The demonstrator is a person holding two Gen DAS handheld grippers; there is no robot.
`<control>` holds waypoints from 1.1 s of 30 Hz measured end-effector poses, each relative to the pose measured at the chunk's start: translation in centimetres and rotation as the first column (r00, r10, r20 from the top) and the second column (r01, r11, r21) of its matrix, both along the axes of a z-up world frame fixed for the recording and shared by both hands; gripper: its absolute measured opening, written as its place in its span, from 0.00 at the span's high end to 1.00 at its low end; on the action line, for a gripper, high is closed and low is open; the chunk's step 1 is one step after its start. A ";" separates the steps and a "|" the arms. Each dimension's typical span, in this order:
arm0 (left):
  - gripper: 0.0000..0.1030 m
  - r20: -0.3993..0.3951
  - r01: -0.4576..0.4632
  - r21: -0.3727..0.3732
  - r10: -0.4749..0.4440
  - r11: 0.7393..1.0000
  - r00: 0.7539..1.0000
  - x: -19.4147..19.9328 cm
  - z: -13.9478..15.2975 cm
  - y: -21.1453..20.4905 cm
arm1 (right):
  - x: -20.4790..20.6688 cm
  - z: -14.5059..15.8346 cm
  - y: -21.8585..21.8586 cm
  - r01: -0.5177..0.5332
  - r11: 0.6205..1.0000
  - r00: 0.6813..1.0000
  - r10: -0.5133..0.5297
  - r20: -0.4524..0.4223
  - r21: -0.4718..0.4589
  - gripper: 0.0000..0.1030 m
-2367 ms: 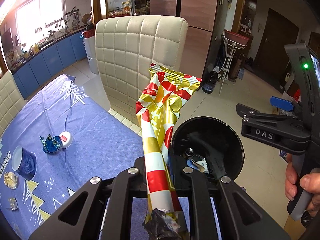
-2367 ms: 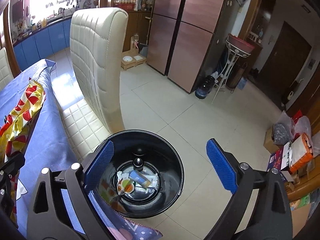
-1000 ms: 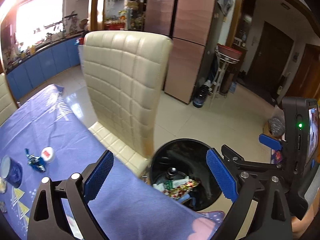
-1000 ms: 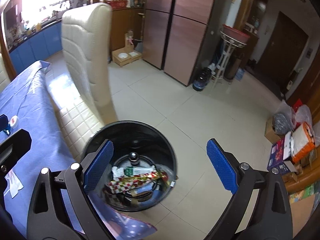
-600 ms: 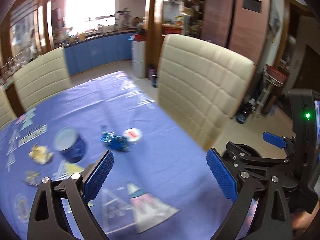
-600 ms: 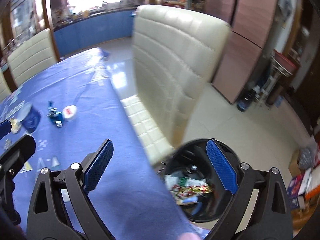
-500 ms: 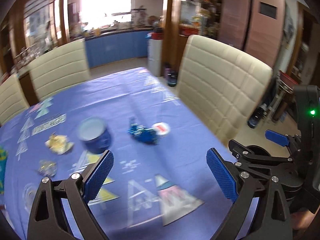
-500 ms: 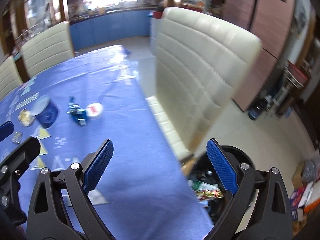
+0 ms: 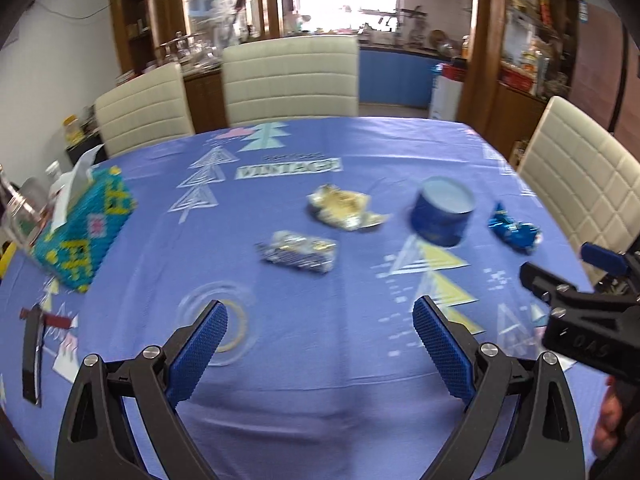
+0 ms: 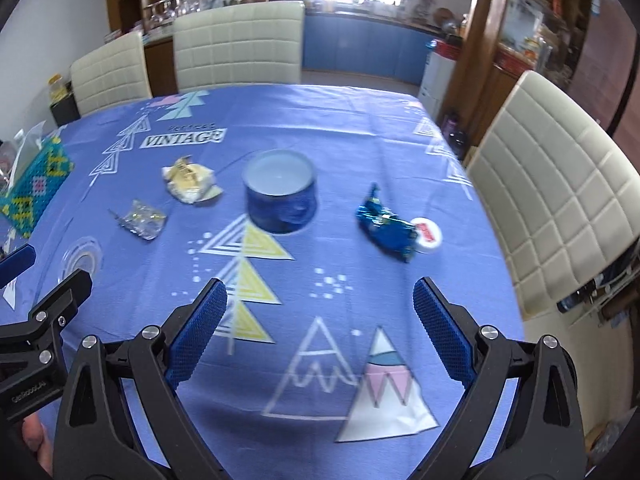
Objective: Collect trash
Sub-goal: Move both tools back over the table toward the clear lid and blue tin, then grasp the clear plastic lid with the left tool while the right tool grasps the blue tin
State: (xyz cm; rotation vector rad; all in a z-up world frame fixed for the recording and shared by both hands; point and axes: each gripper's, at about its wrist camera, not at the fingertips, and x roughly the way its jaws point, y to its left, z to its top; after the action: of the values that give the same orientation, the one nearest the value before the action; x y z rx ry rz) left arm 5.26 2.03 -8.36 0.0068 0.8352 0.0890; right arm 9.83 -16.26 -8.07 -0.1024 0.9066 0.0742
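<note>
Blue tablecloth (image 9: 320, 380) lies bare before the left gripper (image 9: 320, 344) and right gripper (image 10: 320, 330), both spread and holding nothing, wrappers (image 9: 296, 251) beyond, cream chair (image 10: 560, 200) at the right edge.

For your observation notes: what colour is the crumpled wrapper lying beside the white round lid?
Shiny blue wrapper, touching the lid; clearest in the right wrist view.

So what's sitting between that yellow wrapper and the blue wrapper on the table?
A round blue tin stands between the yellow wrapper and the blue wrapper, clearest in the right wrist view.
</note>
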 end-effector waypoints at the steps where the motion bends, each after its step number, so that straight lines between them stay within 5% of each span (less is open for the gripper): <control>1: 0.11 -0.003 -0.019 0.011 0.020 1.000 1.000 -0.1 -0.5 1.1 | 0.1 -0.1 0.6 -0.010 1.000 1.000 0.010 -0.001 0.000 0.09; 14: 0.11 -0.072 -0.132 0.011 0.133 0.991 0.989 1.4 -5.5 8.2 | 2.8 -2.3 5.3 -0.064 0.997 0.997 0.063 -0.040 -0.033 0.09; 26: 0.09 -0.184 -0.124 -0.034 0.116 0.992 0.976 3.4 -9.2 9.3 | 4.0 -4.0 5.7 -0.057 0.998 0.996 0.055 -0.073 -0.031 0.09; 33: 0.07 -0.157 -0.141 -0.035 0.134 0.989 0.978 4.6 -9.5 9.6 | 4.8 -4.5 5.4 -0.048 0.998 0.995 0.045 -0.085 -0.029 0.09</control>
State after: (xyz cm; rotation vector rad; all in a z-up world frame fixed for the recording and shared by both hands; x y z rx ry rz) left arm 9.86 11.64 -17.86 -0.0884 0.9925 0.2015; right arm 14.59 -10.91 -12.58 -0.1499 0.9902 0.1087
